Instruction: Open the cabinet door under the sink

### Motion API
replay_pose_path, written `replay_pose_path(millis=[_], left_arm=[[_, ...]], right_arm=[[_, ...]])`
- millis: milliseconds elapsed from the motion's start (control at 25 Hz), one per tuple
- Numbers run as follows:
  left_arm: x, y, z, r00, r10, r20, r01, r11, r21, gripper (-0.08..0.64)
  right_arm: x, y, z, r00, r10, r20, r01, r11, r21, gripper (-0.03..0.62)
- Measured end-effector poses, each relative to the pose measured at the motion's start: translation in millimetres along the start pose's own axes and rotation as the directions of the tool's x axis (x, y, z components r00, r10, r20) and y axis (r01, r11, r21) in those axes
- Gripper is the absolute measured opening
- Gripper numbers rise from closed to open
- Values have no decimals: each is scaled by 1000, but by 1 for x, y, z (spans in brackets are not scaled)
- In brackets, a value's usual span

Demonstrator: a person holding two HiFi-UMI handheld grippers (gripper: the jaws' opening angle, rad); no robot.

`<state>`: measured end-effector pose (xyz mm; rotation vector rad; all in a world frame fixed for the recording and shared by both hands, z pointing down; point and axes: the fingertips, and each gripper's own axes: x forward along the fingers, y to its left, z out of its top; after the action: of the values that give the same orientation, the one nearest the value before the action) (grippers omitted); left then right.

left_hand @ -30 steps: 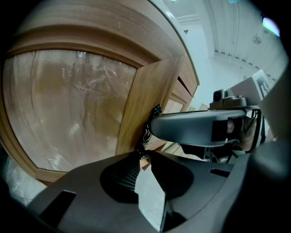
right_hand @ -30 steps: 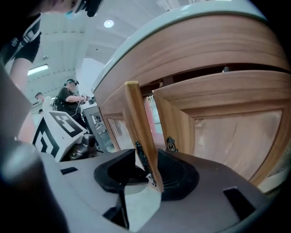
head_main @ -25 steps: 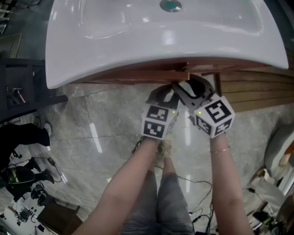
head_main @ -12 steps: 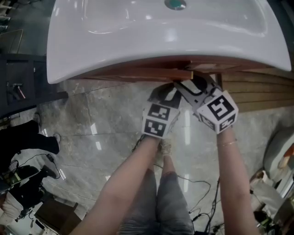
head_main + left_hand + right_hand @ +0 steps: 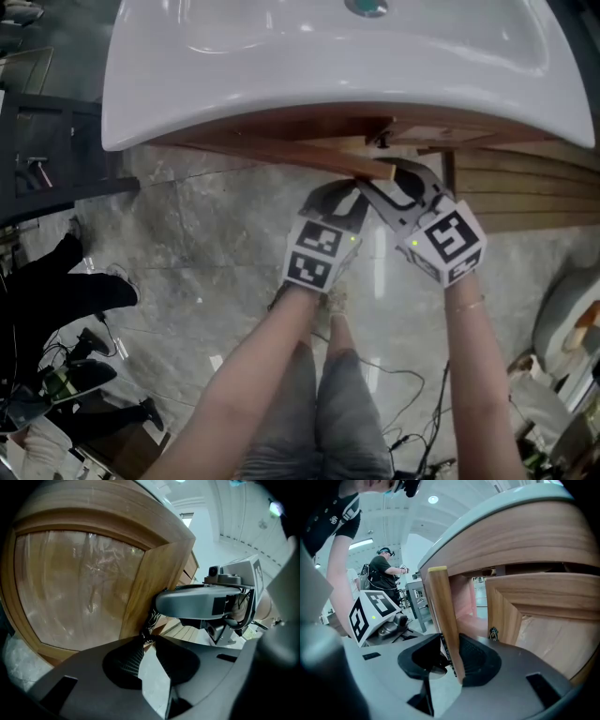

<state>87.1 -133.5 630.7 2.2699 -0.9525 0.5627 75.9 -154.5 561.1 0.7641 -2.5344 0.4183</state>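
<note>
Under the white sink (image 5: 328, 66) the cabinet's left wooden door (image 5: 300, 155) stands ajar, its free edge swung out toward me. In the left gripper view its frosted panel (image 5: 79, 583) fills the left side. My left gripper (image 5: 339, 192) is shut on the small dark ornate door handle (image 5: 149, 623) at that edge. My right gripper (image 5: 375, 183) straddles the door's edge (image 5: 443, 616); its jaws have just been closing and both pads now lie against the wood. The right door (image 5: 543, 616) stays shut, its own small handle (image 5: 493, 633) just beyond my right gripper.
Polished stone floor lies below. Wooden slats (image 5: 525, 187) run along the right, dark furniture (image 5: 47, 159) stands at the left, and cables (image 5: 394, 375) trail by my legs (image 5: 347, 403). A person (image 5: 384, 573) stands far off in the right gripper view.
The left door has swung out from the cabinet front. Both grippers have come toward me with its edge.
</note>
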Motion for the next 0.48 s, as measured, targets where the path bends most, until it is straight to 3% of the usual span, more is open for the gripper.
replay_pose_path(millis=[160,480], left_arm=[[-12,-4,-12,1000,-4,-2,4,1000,-3,86],[-32,-6,-34,1000,6,-28,-7,1000,-5,86]], right_arm=[[-4,17,-6,999,31,-23,-32,999,-30,129],[-6,46,-16,998,27,-61,-28,1000,-8,129]])
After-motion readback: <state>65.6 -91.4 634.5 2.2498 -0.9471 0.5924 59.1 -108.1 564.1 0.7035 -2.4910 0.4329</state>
